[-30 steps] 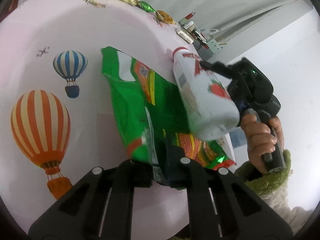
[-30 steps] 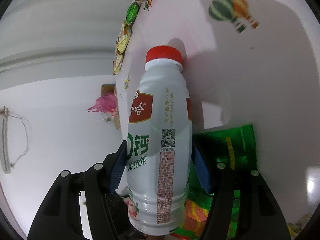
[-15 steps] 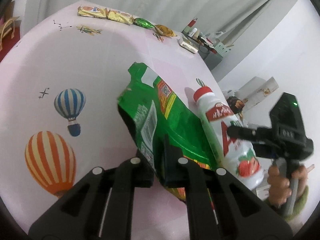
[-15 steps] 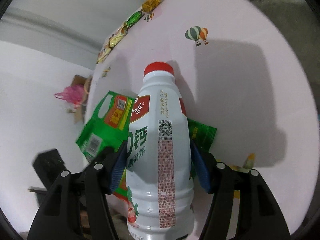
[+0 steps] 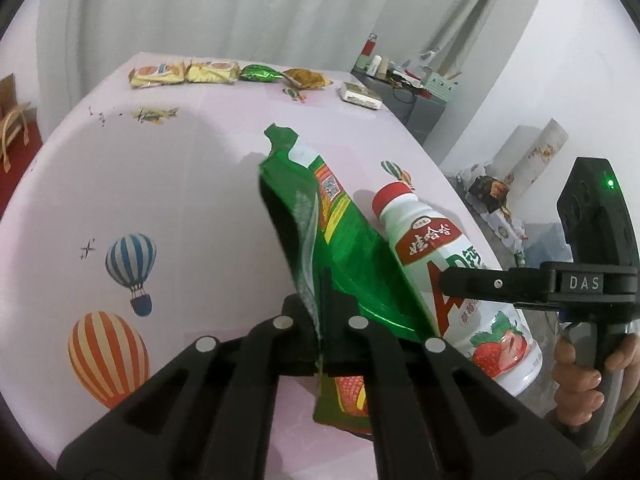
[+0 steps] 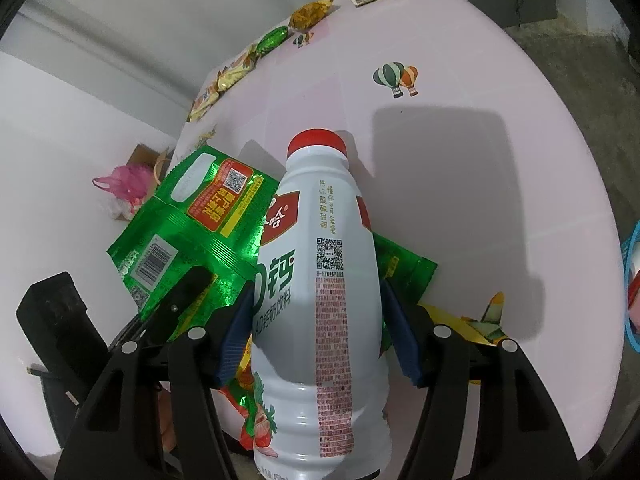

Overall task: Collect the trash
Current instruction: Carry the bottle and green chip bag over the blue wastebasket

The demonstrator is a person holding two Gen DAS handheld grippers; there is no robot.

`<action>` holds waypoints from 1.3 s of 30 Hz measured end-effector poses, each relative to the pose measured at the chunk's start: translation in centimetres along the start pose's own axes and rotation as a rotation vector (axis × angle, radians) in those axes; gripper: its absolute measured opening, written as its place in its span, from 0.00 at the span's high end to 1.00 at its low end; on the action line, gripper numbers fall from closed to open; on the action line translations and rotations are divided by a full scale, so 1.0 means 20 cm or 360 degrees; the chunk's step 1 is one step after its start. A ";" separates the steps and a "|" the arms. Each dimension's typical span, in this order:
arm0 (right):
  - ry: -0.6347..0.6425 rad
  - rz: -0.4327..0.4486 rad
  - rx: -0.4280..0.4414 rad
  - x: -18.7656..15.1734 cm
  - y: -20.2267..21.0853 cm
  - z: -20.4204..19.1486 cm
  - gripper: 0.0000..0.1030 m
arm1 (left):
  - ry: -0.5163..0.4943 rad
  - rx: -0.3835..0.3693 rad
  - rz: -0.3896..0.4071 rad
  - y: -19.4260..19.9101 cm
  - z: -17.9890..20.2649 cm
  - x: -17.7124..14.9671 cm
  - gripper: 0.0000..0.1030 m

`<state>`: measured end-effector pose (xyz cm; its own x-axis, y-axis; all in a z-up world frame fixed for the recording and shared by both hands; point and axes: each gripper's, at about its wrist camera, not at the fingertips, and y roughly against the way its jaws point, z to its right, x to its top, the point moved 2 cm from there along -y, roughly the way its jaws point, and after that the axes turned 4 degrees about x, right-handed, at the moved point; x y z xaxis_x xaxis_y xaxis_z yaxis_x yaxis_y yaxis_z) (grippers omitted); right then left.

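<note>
Crinkled green foil snack bag (image 5: 340, 240) and white plastic bottle with red cap (image 6: 320, 280): both held off pink desk (image 5: 180, 200).
Bag light, limp, pinched at edge by clenched left gripper (image 5: 320, 344); bottle rigid, smooth, clamped mid-body in right gripper (image 6: 320, 336) fingers (image 6: 236, 332).

A pink tablecloth (image 5: 200, 184) printed with striped hot-air balloons is spread over the table. A pale grey curtain (image 5: 224, 12) is hung behind it. A low grey cabinet (image 5: 424, 112), cluttered with small boxes and bottles, is set against the white wall. A pink plastic bag (image 6: 124, 184) is seen on the floor beside a brown cardboard box (image 6: 144, 158).
</note>
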<state>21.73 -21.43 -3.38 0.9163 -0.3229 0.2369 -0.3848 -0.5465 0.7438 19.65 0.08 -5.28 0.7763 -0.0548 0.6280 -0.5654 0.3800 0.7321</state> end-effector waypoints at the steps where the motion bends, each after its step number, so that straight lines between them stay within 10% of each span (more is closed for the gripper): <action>1: -0.0005 0.0008 0.0002 -0.01 0.01 0.00 0.42 | -0.0010 -0.0009 0.0000 0.01 0.01 0.00 1.00; 28: -0.0134 0.0368 0.0113 -0.10 0.40 0.17 0.42 | -0.0255 -0.0077 0.0197 0.21 0.30 0.09 1.00; 39: -0.0307 0.0710 0.0047 -0.27 0.82 0.39 0.42 | -0.0386 -0.0320 0.0289 0.34 0.54 0.16 1.00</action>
<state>9.56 -34.68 2.61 0.6252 -0.6663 0.4065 -0.7410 -0.3431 0.5772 15.35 -7.59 4.60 0.5660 -0.1782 0.8049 -0.6032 0.5760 0.5517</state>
